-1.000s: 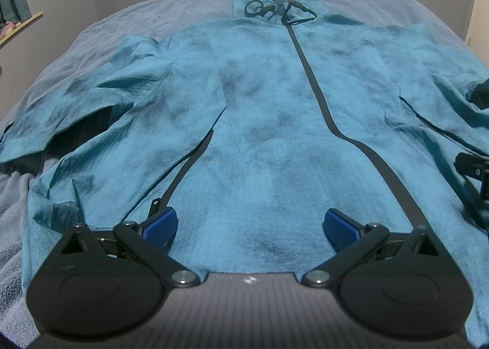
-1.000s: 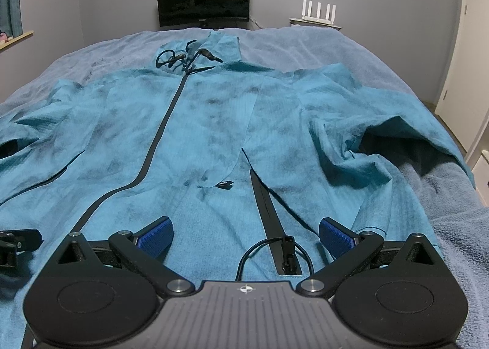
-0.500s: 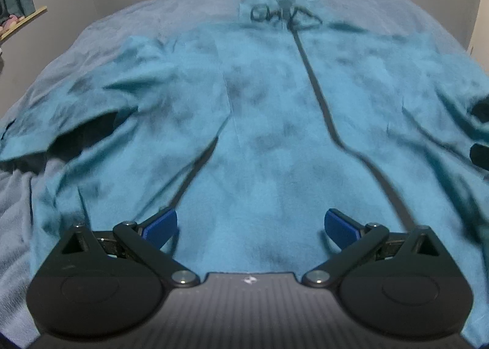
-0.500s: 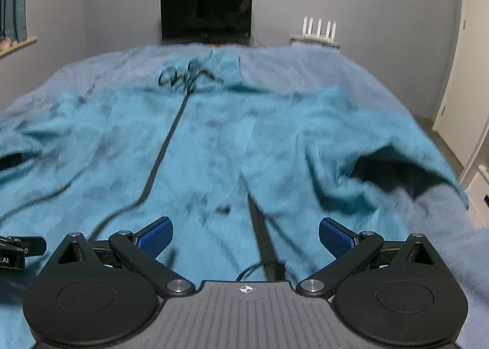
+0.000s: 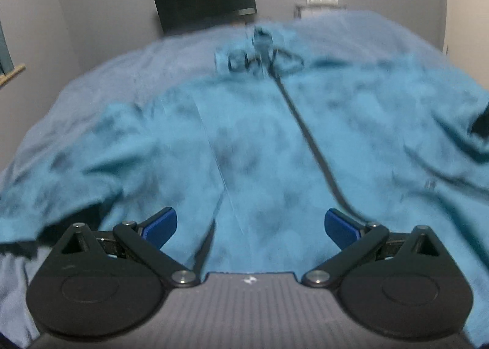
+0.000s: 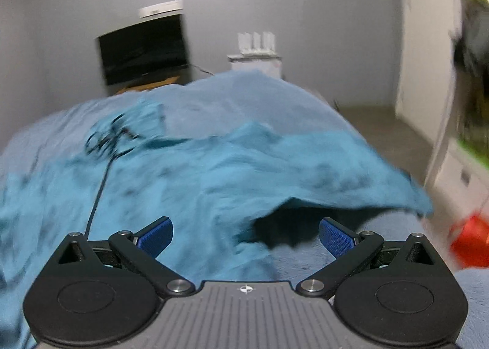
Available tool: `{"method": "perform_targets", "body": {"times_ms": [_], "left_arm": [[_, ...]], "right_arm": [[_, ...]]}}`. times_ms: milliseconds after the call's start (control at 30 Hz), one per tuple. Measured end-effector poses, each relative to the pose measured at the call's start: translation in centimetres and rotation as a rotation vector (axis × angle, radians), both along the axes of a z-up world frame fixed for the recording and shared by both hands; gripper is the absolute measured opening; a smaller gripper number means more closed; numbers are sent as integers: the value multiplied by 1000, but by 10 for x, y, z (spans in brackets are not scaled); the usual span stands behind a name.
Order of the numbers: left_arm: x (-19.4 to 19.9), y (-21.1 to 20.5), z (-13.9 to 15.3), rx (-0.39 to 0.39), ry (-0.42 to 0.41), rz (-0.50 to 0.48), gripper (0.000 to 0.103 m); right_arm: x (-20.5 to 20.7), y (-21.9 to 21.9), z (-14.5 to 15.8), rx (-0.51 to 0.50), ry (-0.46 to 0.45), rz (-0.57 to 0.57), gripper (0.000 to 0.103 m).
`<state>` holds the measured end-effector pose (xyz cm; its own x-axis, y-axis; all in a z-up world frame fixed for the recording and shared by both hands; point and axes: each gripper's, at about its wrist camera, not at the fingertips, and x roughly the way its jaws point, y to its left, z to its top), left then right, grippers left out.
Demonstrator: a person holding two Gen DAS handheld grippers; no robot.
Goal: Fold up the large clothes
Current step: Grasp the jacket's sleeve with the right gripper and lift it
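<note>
Left claw [image 5: 250,225]: we hold it spread wide, empty, above the jacket.
Right claw [image 6: 246,234]: ours too, spread, empty.
Jacket [image 5: 259,150]: teal, zipped, flat on the bed [image 5: 91,80].

I see the teal jacket [image 5: 259,147] as thin matt cloth, mottled with darker patches, its zipper [image 5: 308,135] a smooth black strip. The bedspread [image 6: 244,98] under it looks like soft, napped grey-blue fabric. My left gripper [image 5: 250,225] and right gripper [image 6: 246,234] have matt black plastic arms, ribbed blue pads [image 6: 336,237] and shiny metal pivot pins.
</note>
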<state>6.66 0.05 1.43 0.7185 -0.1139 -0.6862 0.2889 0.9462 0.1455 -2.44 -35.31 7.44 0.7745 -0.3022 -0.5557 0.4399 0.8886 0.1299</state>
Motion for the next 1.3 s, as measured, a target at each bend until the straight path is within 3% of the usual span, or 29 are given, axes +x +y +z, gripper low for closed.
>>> {"method": "perform_targets", "body": {"times_ms": [133,333,467,500,633,833,1000,1033,1100,1167,1300], "left_arm": [[2,-1,-26,-9,49,-18,103],[6,-7,-40,19,76,-25,103],[13,-1,-47,-42,110,-6,103],[15,1,-48,-61,123,-1,103],[24,8,-56,-122,174,20,103],[32,14,-65,-186,216,39,103],[37,10,-72,-172,233,36,103],[37,10,-73,-168,234,37,103],[39,10,-75,-164,242,39,103],[40,11,-78,-170,250,47,103],[38,10,-82,-160,241,50,103]], "right_arm": [[7,-66,-22,173,-26,-118,102],[22,-128,-69,393,-44,-302,77],[31,-150,-92,481,-129,-377,75],[38,-158,-98,487,-135,-390,70],[51,-190,-115,503,-155,-479,48],[48,-246,-135,484,-279,-633,36],[44,-280,-155,481,-339,-724,32],[42,-283,-159,481,-354,-732,23],[44,-286,-165,471,-382,-729,15],[45,-280,-158,409,-393,-705,5],[49,-245,-110,225,-451,-585,4]]}}
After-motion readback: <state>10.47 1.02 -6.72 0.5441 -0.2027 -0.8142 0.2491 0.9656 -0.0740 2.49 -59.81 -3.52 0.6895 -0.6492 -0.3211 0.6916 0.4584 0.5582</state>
